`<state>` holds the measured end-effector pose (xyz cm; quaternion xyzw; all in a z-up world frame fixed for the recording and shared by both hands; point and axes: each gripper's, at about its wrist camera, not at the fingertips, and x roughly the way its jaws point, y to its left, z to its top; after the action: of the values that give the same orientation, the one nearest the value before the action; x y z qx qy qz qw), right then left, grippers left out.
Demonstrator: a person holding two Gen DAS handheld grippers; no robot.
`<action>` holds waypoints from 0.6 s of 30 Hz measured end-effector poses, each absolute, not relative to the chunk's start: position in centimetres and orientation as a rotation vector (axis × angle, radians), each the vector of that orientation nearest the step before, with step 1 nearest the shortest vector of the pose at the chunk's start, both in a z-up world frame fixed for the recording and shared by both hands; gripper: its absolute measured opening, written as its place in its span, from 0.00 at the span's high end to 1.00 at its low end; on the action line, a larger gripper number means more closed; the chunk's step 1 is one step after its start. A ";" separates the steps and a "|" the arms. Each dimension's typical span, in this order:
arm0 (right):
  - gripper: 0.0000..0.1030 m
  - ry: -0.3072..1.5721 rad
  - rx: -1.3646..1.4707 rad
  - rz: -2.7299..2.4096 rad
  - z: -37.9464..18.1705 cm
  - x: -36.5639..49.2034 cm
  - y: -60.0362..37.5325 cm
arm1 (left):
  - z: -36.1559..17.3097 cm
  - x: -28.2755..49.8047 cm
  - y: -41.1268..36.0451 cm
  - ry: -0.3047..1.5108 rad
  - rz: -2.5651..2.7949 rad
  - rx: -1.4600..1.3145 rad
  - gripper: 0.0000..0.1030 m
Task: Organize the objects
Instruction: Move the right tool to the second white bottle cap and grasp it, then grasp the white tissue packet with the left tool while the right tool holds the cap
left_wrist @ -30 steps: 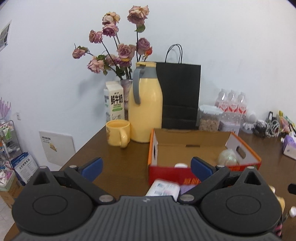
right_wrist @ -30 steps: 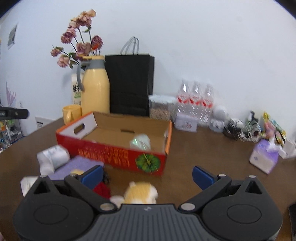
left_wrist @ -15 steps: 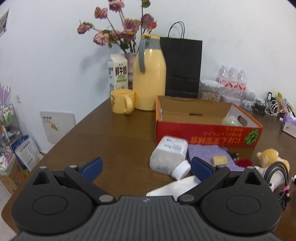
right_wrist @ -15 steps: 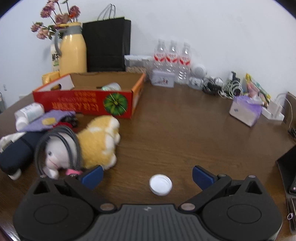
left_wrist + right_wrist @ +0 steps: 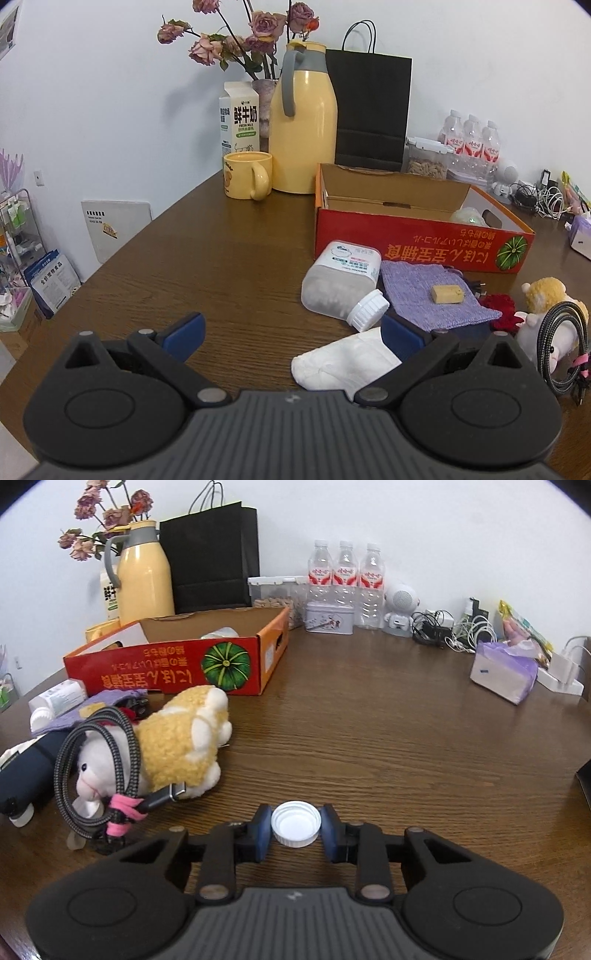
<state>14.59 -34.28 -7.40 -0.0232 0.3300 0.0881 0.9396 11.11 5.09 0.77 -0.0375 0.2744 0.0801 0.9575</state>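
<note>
White cap (image 5: 295,828) (hollow side up)

box contents (image 5: 467,216): pale round thing, mostly behind the front wall
cable (image 5: 565,347): loop partly cut by right edge
dark bundle (image 5: 26,771): left end beyond frame
shelf (image 5: 14,236): labels too small
</note>
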 end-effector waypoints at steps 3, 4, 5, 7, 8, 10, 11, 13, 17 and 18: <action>0.74 0.663 -0.039 0.191 -7.3 14.5 -34.1 | 0.5 11.2 4.8 0.567 0.156 -0.077 0.00; 0.74 0.657 -0.036 0.194 -7.1 14.4 -34.1 | 0.4 11.3 4.7 0.571 0.152 -0.077 0.00; 0.74 0.647 -0.034 0.195 -6.9 14.4 -34.1 | 0.3 11.3 4.6 0.575 0.148 -0.077 0.00; 0.74 0.623 -0.027 0.196 -6.4 14.5 -34.1 | 0.0 11.5 4.3 0.588 0.139 -0.073 0.00; 0.74 0.613 -0.026 0.198 -6.1 14.5 -34.0 | -0.2 11.6 4.2 0.597 0.135 -0.070 0.00; 0.74 0.590 -0.026 0.206 -5.4 14.6 -33.9 | -0.7 12.0 4.0 0.616 0.127 -0.069 0.00; 0.74 0.581 -0.027 0.211 -5.1 14.6 -33.8 | -1.0 12.2 3.9 0.627 0.124 -0.070 0.00; 0.74 0.561 -0.032 0.222 -4.5 14.7 -33.5 | -1.7 12.6 3.6 0.648 0.112 -0.070 0.00; 0.74 0.527 -0.039 0.252 -3.4 14.8 -32.6 | -3.0 13.5 2.8 0.686 0.099 -0.038 0.00; 0.74 0.519 -0.042 0.263 -3.1 14.9 -32.2 | -3.2 13.7 2.7 0.691 0.096 -0.032 0.00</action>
<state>14.89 -32.23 -3.10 -0.0209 0.2559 0.1295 0.9578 13.74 2.69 -3.22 -0.0156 0.3386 0.0470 0.9396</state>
